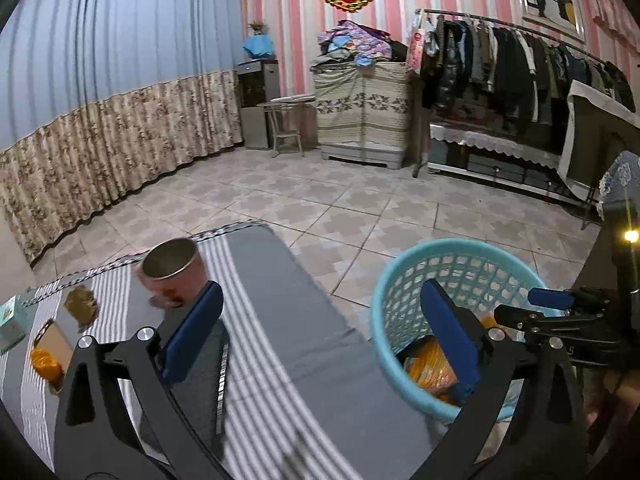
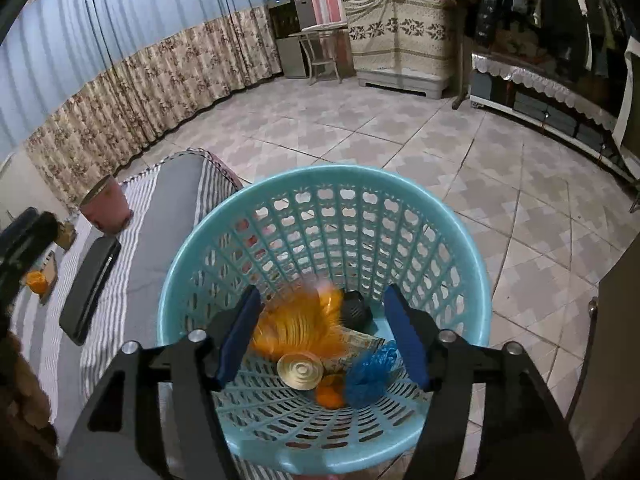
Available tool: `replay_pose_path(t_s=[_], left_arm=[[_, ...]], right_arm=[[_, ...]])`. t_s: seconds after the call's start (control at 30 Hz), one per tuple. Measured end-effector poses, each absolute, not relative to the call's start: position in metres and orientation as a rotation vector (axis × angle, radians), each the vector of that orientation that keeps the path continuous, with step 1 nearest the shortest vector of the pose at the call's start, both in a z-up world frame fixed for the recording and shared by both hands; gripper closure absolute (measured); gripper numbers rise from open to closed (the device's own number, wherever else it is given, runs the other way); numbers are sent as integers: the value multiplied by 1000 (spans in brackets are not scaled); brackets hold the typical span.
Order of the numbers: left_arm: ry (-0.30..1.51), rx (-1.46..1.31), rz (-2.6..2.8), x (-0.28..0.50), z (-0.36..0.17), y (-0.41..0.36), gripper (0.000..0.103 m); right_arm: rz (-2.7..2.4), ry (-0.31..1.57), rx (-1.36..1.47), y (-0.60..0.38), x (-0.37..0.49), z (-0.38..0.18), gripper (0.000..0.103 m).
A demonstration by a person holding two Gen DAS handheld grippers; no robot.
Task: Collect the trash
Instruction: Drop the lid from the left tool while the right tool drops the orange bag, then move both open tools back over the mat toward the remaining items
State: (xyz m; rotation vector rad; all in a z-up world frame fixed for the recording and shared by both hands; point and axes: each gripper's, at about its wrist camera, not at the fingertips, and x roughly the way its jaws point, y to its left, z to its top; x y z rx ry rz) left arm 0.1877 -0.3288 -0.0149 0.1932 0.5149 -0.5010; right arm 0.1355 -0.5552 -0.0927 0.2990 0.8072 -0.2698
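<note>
Over the turquoise lattice basket (image 2: 324, 184) the right gripper (image 2: 324, 332) hangs pointing down into it, its blue-padded jaws apart with nothing pressed between them. Below the gap, inside the basket, lies the trash: an orange plastic wrapper (image 2: 300, 320), blurred in the picture, a pale round lid with rings (image 2: 300, 371), a crumpled blue bag (image 2: 370, 372), a small orange piece (image 2: 330, 394) and something dark (image 2: 354, 308) near the far wall that I cannot make out. Beside the basket runs a padded bench with a grey and white striped cover (image 1: 280, 320), the basket touching or just beside its edge. The left gripper (image 1: 324, 332) is held above this cover with its jaws spread wide and empty; one blue pad sits over the stripes, the other in front of the basket's rim. On the bench's far end stands a pink cup with a metal inside (image 1: 174, 272). Near it lie a brownish crumpled scrap (image 1: 82, 306), an orange packet (image 1: 46, 364) on a flat card, and a teal box (image 1: 12, 324) at the very edge. A dark flat case (image 2: 90, 288) lies on the stripes too. Beyond are tiled floor (image 1: 340, 208), curtains (image 1: 120, 80) and a clothes rack (image 1: 520, 68).
</note>
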Motion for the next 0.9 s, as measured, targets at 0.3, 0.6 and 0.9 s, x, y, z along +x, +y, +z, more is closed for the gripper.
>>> replay_pose_path(t_s=[0.3,0.6,0.9], left_arm=[[528,148,-385,195,-14,-268,6],[525,117,-255,207,-5,-182,6],[523,104,-133,208,-7,-90,5]], right_arm=[[-297,749,258,-541,133,-81,15],[-199,643,243,-495,126,-53,10],[-67,650,223,-418,132,-48,10]])
